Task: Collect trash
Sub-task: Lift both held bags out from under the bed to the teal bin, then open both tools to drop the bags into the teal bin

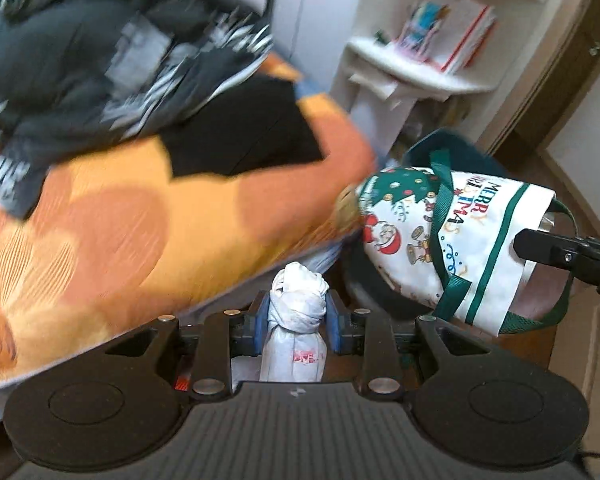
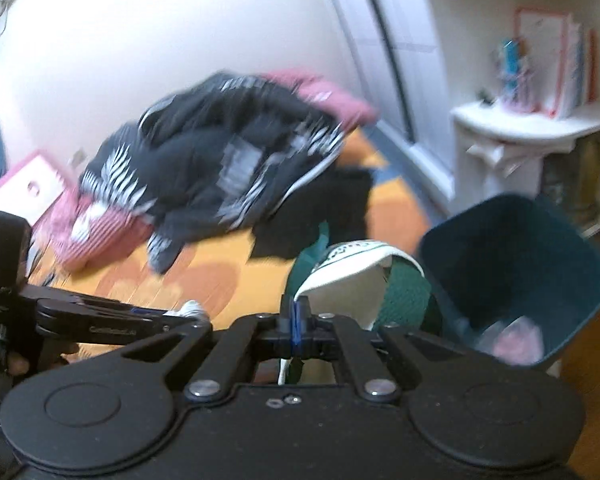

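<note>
Our left gripper (image 1: 298,312) has its jaws closed on a knotted white trash bag (image 1: 296,336), the blue pads pressing the bag just below its knot. The bag carries a small red print on its lower part and hangs upright between the fingers, just off the near edge of the bed (image 1: 148,220). The bed wears an orange flowered cover, and a heap of dark patterned clothes (image 1: 100,52) lies toward its far side, with a flat black garment (image 1: 240,136) nearer the right edge.

Our right gripper (image 2: 298,316) has its jaws pinched tight on the rim of a white and green Christmas tote bag (image 1: 460,240), which reads "MERRY" on its side. In the left wrist view the tote hangs to the right of the bed's corner, its mouth turned toward the right gripper (image 1: 540,250) that holds it open. A green strap (image 2: 404,292) loops up beside the pinched rim in the right wrist view.

Behind the tote stands a dark teal bin (image 2: 516,264), with something pale pink inside it; we cannot tell what. A white shelf unit (image 2: 532,124) with books (image 2: 548,68) stands beyond the bin by the wall. The trash bag is near the tote but still apart from it, left of its body.
</note>
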The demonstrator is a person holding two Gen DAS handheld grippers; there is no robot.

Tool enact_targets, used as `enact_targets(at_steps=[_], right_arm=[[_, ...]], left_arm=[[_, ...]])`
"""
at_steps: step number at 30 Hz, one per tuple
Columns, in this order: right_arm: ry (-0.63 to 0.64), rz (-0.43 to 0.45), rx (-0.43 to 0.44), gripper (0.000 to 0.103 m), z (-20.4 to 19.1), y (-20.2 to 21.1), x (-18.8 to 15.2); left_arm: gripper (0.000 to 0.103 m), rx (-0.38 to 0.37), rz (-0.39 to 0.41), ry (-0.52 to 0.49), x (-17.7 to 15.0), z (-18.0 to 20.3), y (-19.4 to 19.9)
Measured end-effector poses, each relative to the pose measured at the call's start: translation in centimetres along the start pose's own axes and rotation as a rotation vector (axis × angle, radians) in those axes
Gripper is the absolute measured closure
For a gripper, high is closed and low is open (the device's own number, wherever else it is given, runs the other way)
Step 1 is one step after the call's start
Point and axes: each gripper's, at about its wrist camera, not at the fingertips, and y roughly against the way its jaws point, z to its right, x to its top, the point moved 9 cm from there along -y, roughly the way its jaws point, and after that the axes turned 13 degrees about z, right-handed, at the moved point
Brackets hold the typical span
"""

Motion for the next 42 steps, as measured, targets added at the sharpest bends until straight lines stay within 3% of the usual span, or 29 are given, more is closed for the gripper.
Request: enact_targets(at_steps=[8,17,23,30,36,42], right_arm=[[-0.014,0.089,-0.107,0.102,7.2,1.9,3.6],[-0.027,0.081,-0.208,0.102,15.0,0.8,3.1],[-0.034,0.037,-0.239,0.102,18.3,-1.6,1.5],[-0.050,-0.032,-0.233,0.102,19.9,-4.2,-0.9],[-0.071,-0.116,-0.238,0.101,20.9,-6.3,-3.2],[-0.070,-0.153,-0.233,0.091,20.7,-6.6,-4.3]], left_arm=[[0.075,-0.054,0.069,-0.077,7.1,10.1,-2.3],[0.075,-0.148,0.069,-0.126,11.5,19.8,-8.2],[0.075,-0.154,0.005,-0.162,10.5,23.2,-14.3],[0.075,-0.124,-0.100,-0.176,7.2,23.6,-21.0],[0.075,-0.106,-0.176,-0.167,4.7,23.0,-24.3],[0.074,-0.100,-0.203,-0.167,3.2,22.5,-25.3]])
